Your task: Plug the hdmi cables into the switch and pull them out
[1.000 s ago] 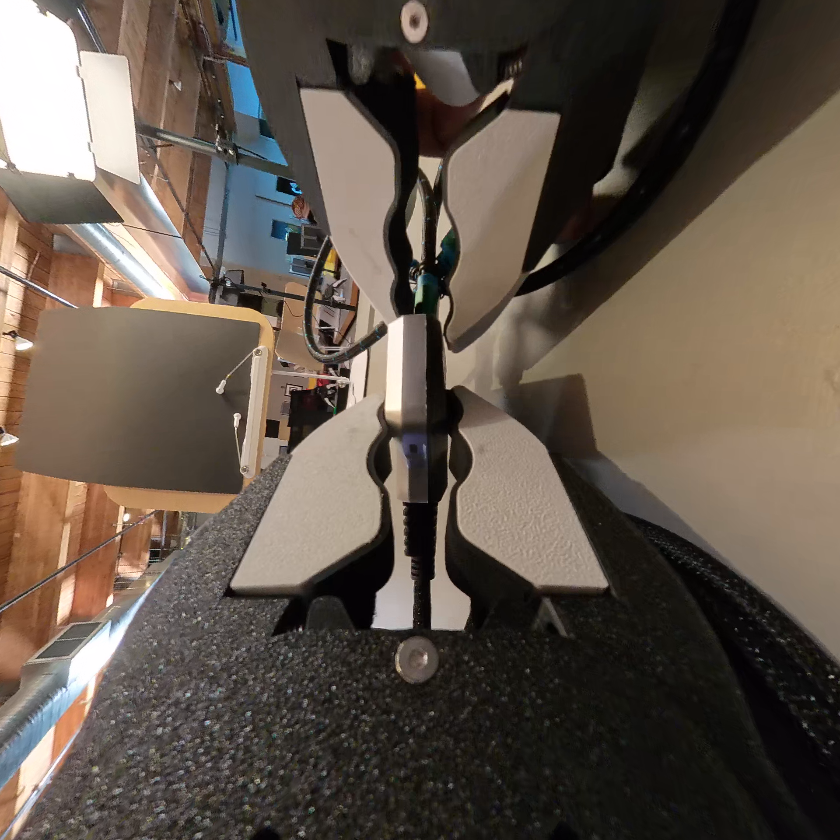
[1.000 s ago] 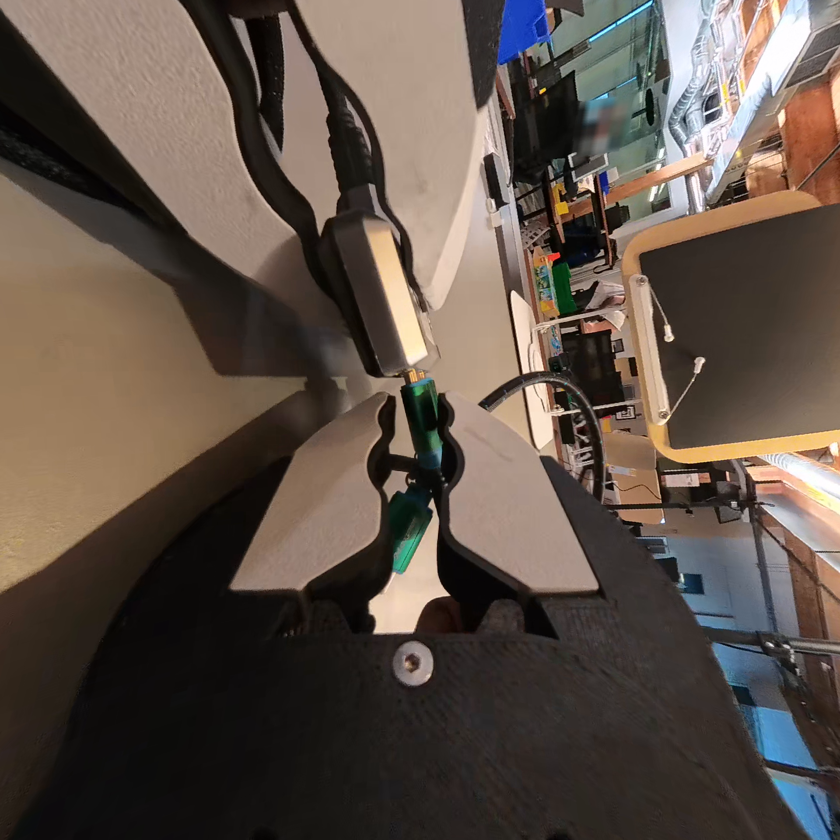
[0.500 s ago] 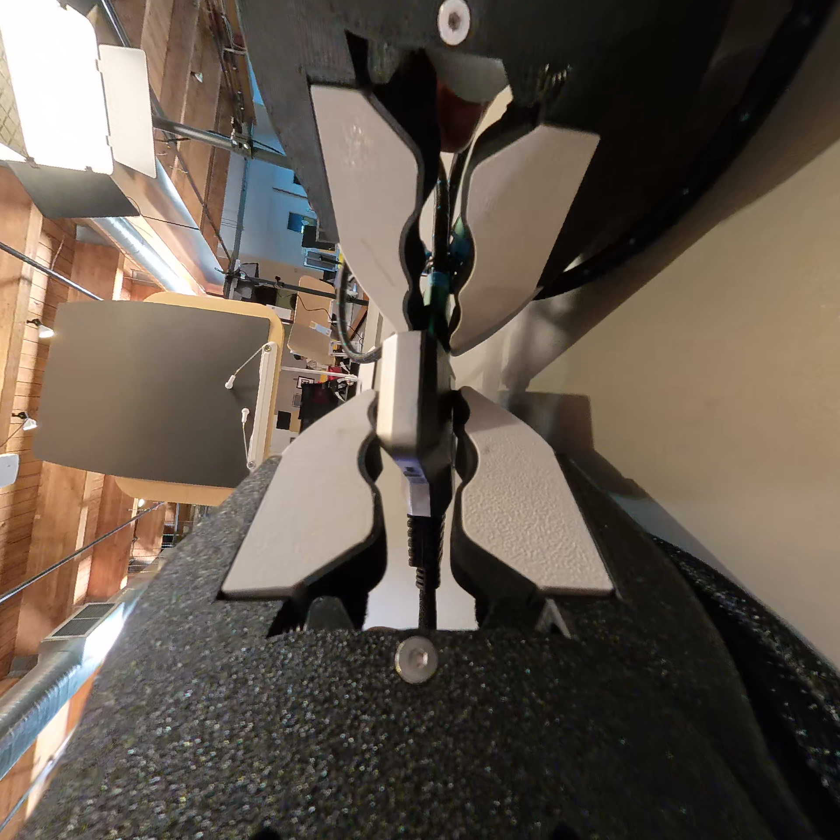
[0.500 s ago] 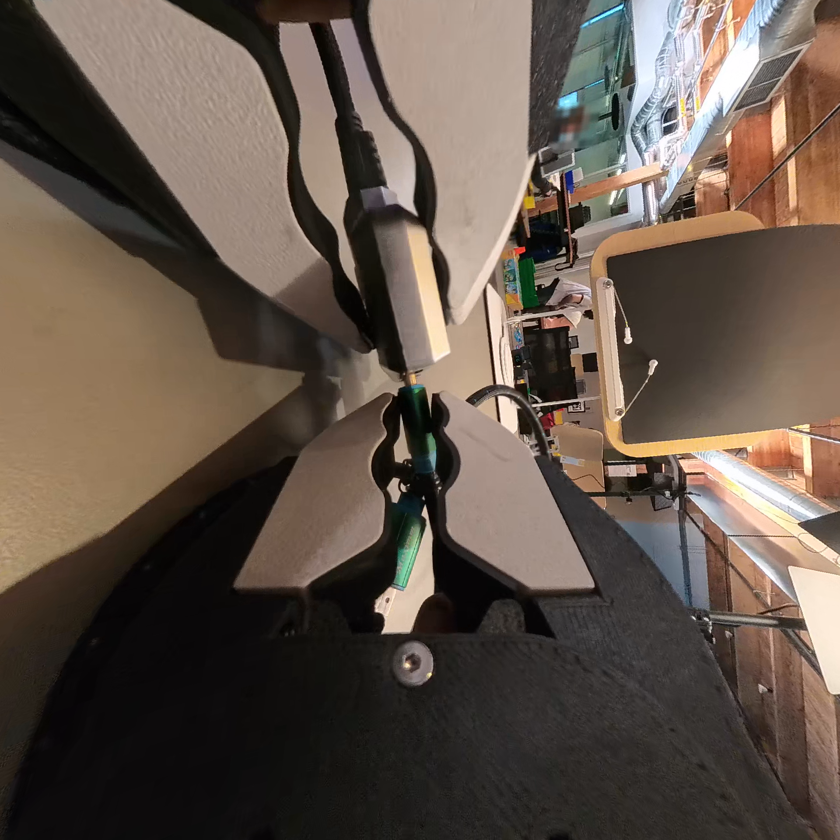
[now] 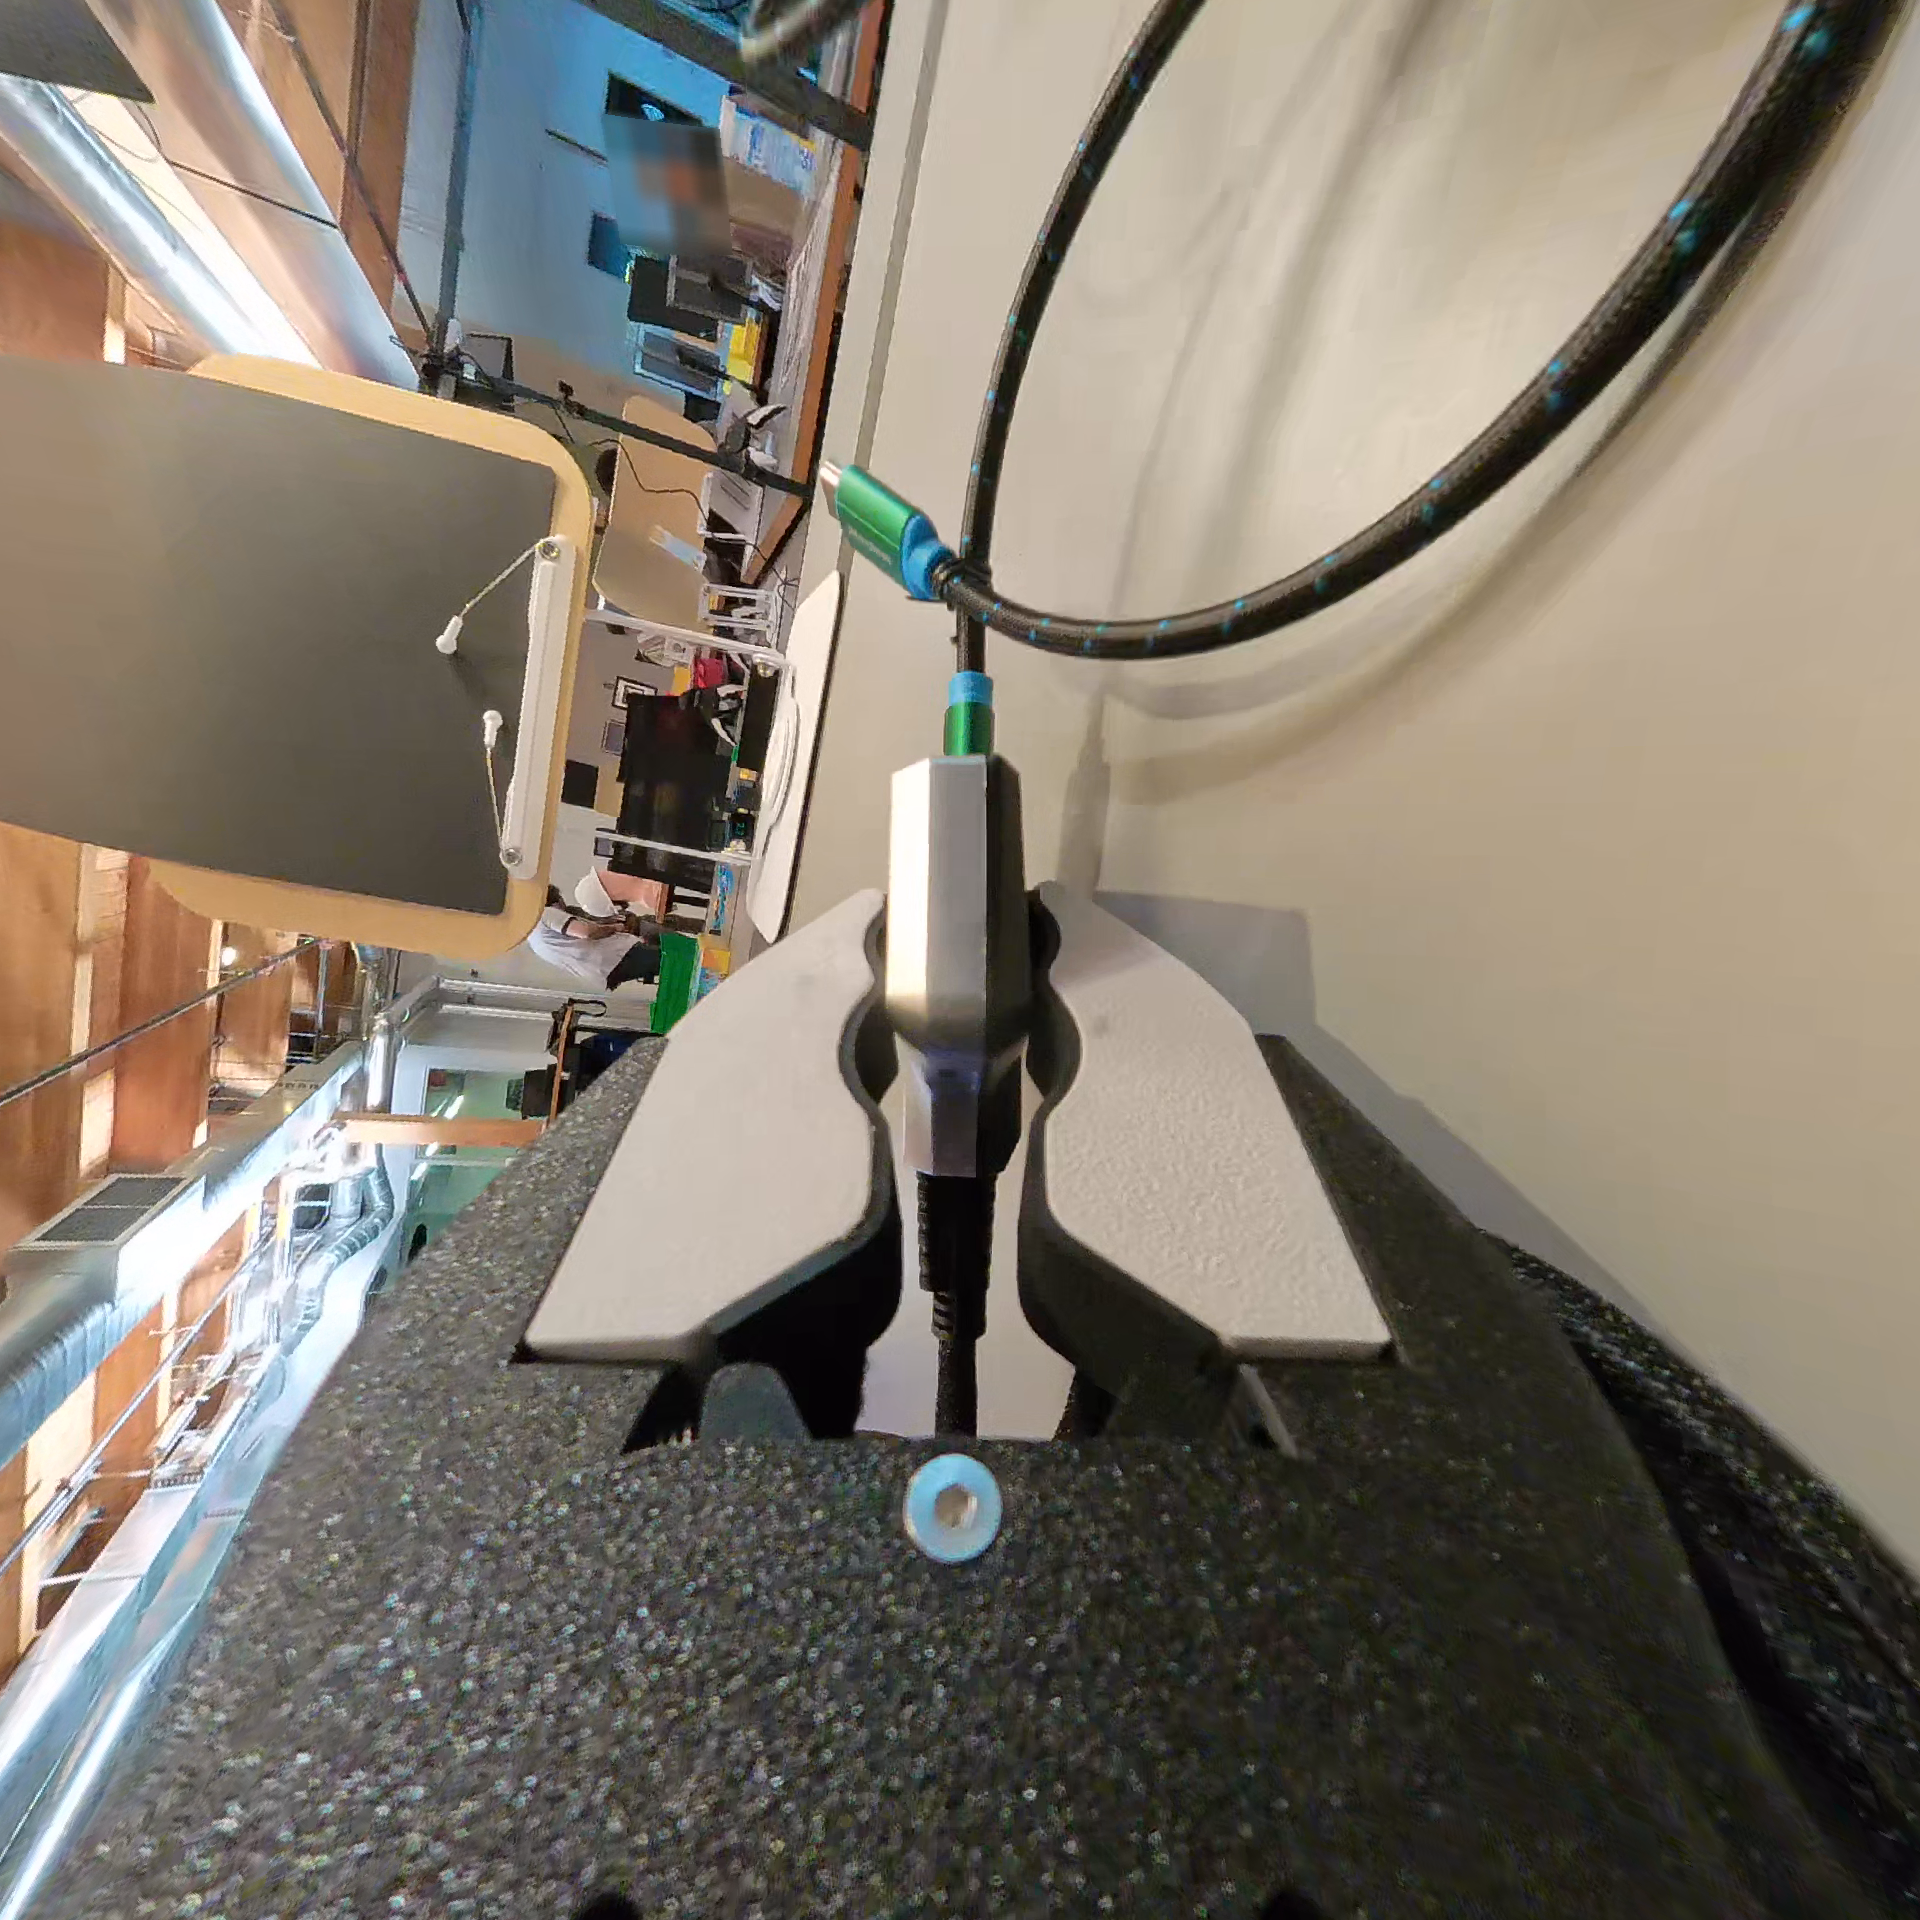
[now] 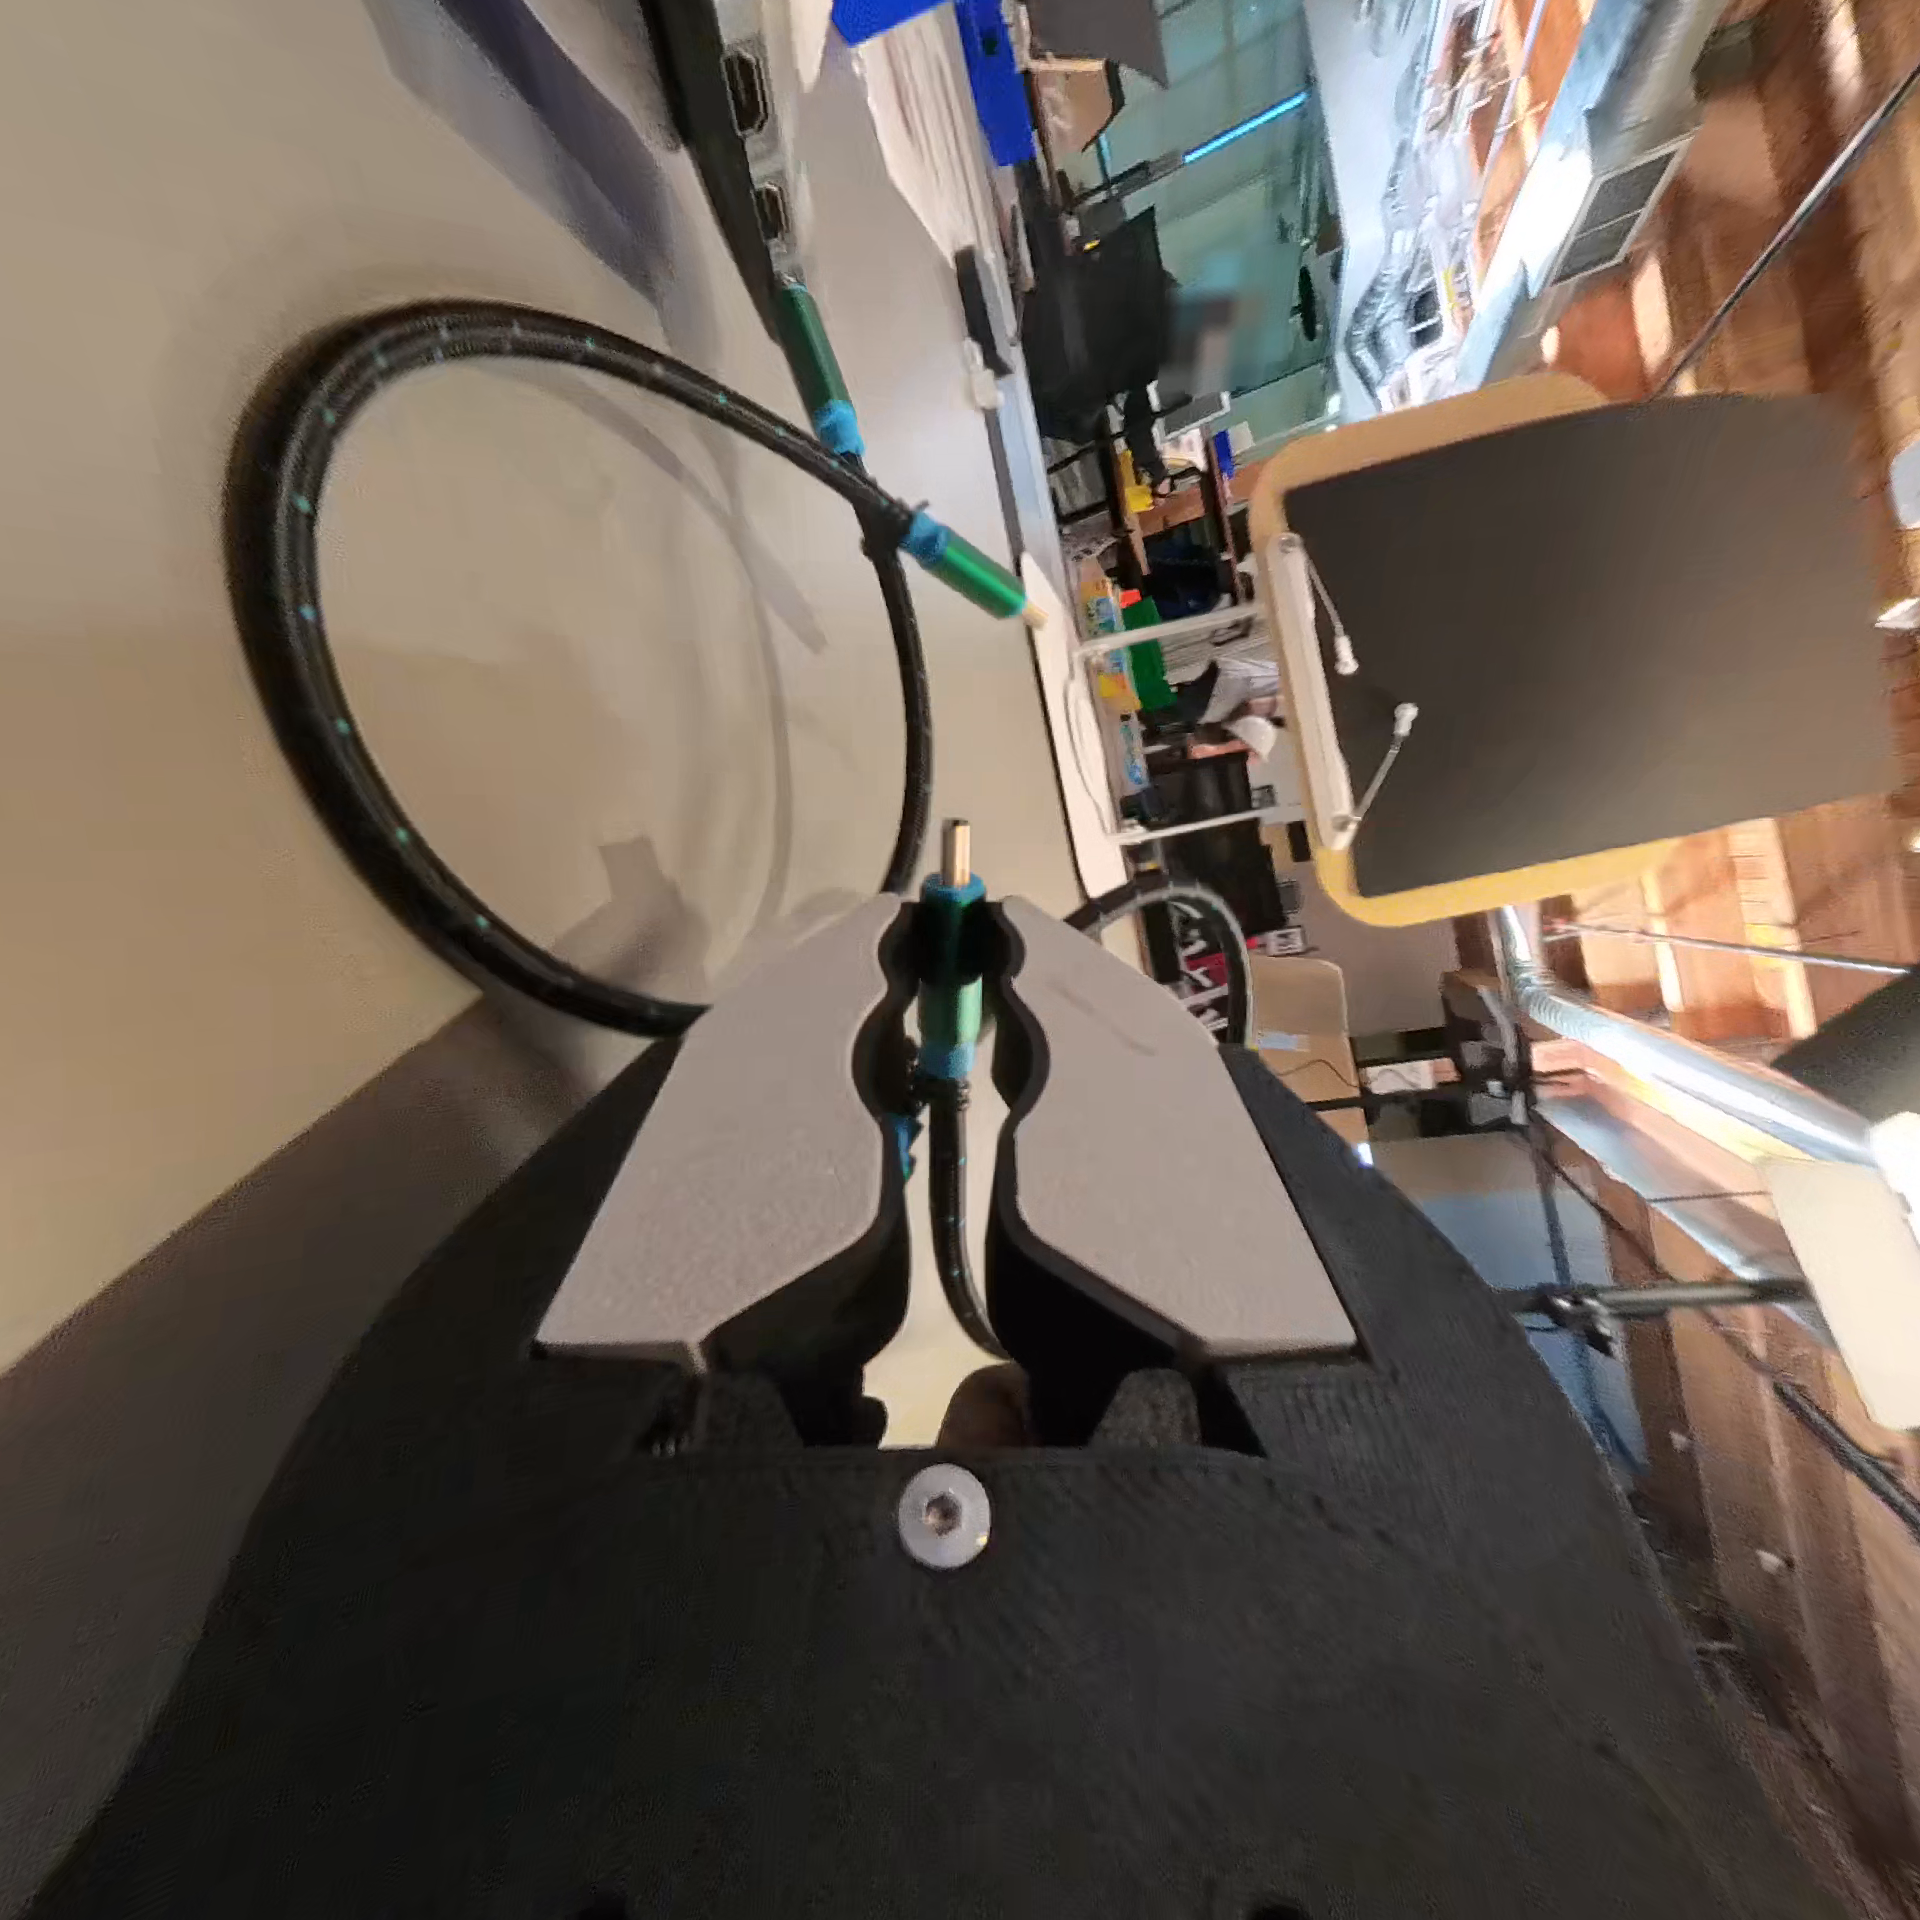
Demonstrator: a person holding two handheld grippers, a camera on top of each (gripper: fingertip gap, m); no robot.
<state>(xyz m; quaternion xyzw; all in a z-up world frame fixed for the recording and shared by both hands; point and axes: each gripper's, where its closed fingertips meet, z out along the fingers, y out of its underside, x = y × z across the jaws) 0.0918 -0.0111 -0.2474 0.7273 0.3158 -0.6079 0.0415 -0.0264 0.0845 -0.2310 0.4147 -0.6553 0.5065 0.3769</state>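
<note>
My left gripper (image 5: 961,904) is shut on a small silver-grey switch box (image 5: 935,883) with a black cable leaving its rear. A green HDMI plug (image 5: 966,727) sits in the box's far end. A second green plug (image 5: 873,525) lies loose on the beige table (image 5: 1507,468), on a black braided cable (image 5: 1351,582). My right gripper (image 6: 951,914) is shut on a green plug (image 6: 951,997), its bare metal tip (image 6: 956,852) pointing into open air. In the right wrist view another green plug (image 6: 961,577) lies loose, and one (image 6: 816,343) is plugged into a black box (image 6: 717,94).
The braided cable (image 6: 312,675) loops wide over the table. A black panel with a wooden frame (image 5: 260,644) hangs past the table edge, also in the right wrist view (image 6: 1558,644). A white flat object (image 5: 805,707) lies at the far table edge. The gap from one gripper's tips to the other's is roughly 15 cm.
The two grippers faced each other tip to tip, the green plug at the silver box's port. Now they are apart and neither shows in the other's view. The right one's plug tip is bare.
</note>
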